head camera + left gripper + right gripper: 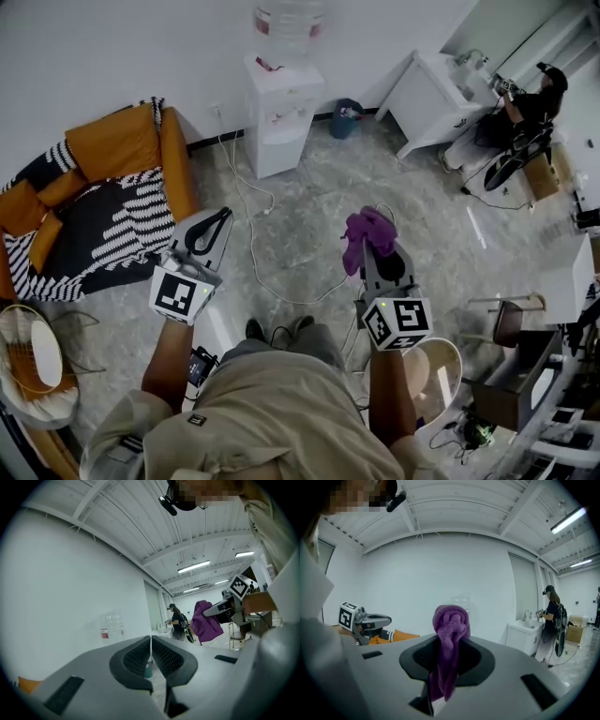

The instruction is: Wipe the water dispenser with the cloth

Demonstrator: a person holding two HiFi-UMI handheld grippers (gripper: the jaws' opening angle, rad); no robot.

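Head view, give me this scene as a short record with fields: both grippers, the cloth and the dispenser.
left gripper: shut, empty
right gripper: shut on the cloth
cloth: purple, bunched above the jaws, tail hanging below
dispenser: white, at the wall ahead, bottle on top
cable: on the floor, running from the dispenser toward the person
contact: cloth well apart from dispenser

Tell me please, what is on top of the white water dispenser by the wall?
A large clear bottle stands on the water dispenser. The picture's edge cuts off the bottle's upper part, and the place where its neck enters the dispenser is covered.
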